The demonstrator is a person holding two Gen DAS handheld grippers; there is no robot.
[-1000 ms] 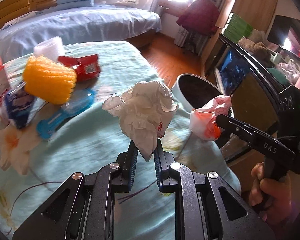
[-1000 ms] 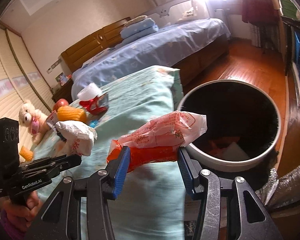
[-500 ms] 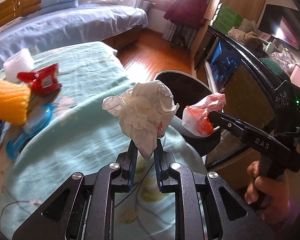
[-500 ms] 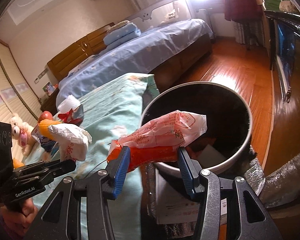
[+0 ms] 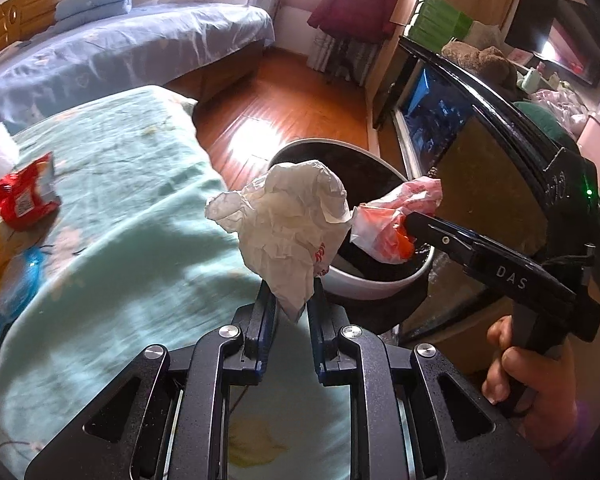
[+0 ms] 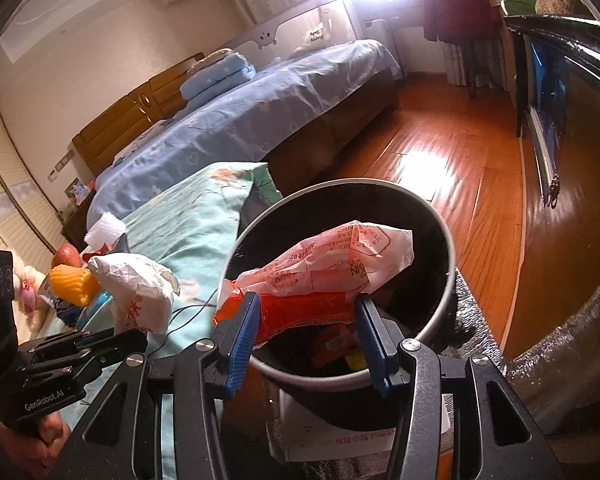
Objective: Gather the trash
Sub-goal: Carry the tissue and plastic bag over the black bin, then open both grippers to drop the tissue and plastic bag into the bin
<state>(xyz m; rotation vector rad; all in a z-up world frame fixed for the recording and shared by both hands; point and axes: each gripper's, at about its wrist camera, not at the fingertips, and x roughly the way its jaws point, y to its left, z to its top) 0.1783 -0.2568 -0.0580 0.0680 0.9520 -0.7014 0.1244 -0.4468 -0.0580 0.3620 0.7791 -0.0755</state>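
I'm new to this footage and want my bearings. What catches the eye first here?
Two pieces of trash held up in the foreground: the left gripper pinches a crumpled white paper bag, and the right gripper clamps a red and white plastic wrapper. Just behind them gapes a round dark bin beside the teal-covered bed.

The right gripper (image 6: 306,334) clamps a red-and-pink plastic wrapper (image 6: 328,276) between its blue pads, held over the open round trash bin (image 6: 440,320), which already contains scraps. At left, the left gripper (image 6: 112,340) pinches a crumpled white paper bag (image 6: 136,288) above the teal blanket (image 6: 196,232).
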